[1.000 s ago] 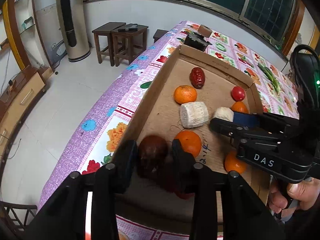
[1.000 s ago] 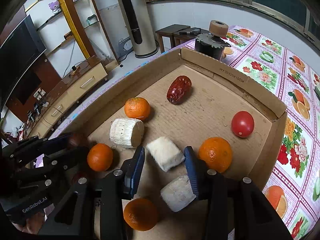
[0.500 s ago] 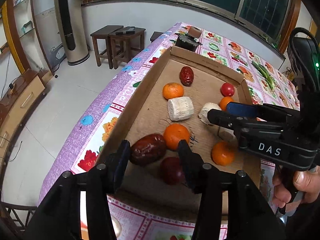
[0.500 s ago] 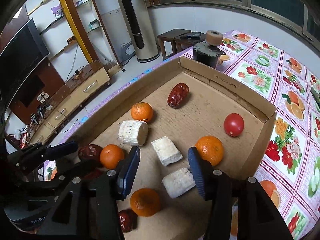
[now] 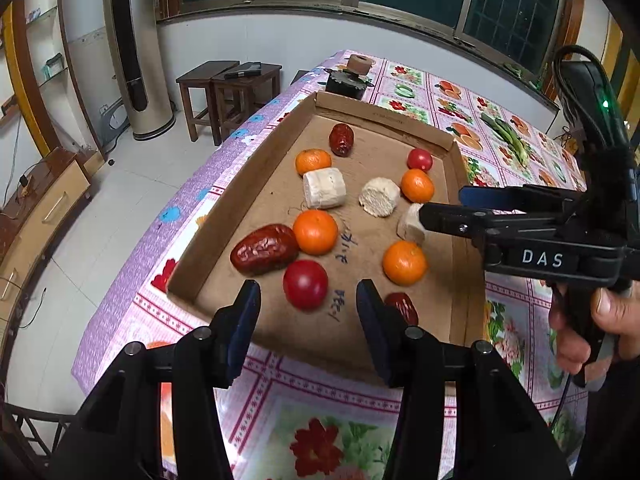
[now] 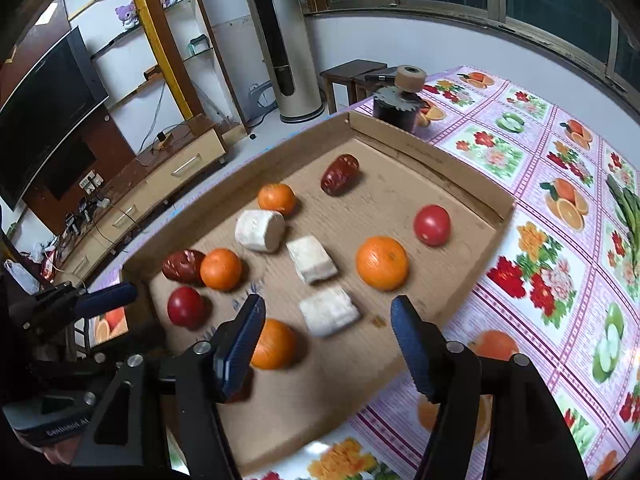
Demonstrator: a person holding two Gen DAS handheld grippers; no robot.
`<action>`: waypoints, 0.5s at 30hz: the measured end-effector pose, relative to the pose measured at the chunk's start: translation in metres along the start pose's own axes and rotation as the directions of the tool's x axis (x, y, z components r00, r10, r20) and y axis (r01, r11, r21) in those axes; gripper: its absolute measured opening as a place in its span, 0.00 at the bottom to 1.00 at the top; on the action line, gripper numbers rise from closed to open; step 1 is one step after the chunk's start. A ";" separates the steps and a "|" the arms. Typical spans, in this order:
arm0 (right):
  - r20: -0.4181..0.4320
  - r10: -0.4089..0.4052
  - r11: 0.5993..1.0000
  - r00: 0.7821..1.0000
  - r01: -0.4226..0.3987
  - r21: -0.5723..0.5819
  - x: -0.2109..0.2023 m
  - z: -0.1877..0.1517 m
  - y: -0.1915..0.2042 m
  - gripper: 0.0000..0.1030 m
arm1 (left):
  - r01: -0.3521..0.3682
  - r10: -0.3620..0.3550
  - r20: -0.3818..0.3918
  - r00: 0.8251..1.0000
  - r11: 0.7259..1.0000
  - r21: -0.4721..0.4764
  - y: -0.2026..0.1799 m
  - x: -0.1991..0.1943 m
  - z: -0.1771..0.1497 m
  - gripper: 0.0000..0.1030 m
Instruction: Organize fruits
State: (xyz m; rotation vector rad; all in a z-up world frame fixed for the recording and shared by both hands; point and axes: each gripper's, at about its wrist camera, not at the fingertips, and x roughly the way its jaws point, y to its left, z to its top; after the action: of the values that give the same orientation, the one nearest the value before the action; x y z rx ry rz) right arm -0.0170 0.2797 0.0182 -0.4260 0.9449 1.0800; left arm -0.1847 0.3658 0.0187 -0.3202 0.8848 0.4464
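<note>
A shallow brown cardboard tray (image 5: pixel 256 184) lies on a bench covered with a purple floral and fruit-print cloth (image 5: pixel 496 136), and the fruits are spread loose across its floor. The left gripper (image 5: pixel 308 312) hangs over the tray's near edge with its jaws apart and nothing between them; just beyond its fingertips rest a round red tomato-like fruit (image 5: pixel 306 283), a large wrinkled dark red date (image 5: pixel 264 249) and a round orange mandarin (image 5: pixel 315 231), the date and mandarin touching. The right gripper (image 6: pixel 326 334) is over the near right part of the tray, its jaws opening and gripping nothing; a pale off-white chunk (image 6: pixel 329 311) lies on the cardboard below the gap, apart from the pads, with a second orange mandarin (image 6: pixel 276 344) beside the left finger. Farther back lie a pale cylindrical chunk (image 6: pixel 260 230), another pale block (image 6: pixel 311 259), a larger orange (image 6: pixel 382 263), a second red round fruit (image 6: pixel 432 225), a small mandarin (image 6: pixel 276 199) and another dark red date (image 6: pixel 340 180).
</note>
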 end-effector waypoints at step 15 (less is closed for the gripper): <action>0.048 0.108 0.964 0.993 -0.093 -0.250 -0.038 -0.037 0.016 0.83 | -0.084 0.082 0.066 0.994 0.996 0.035 -0.009 -0.030 -0.019 0.65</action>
State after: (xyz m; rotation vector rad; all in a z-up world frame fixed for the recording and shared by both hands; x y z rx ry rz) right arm -0.0531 0.2398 0.0308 -0.5502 0.7866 1.3038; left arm -0.2097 0.3426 0.0321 -0.2337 0.8447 0.5136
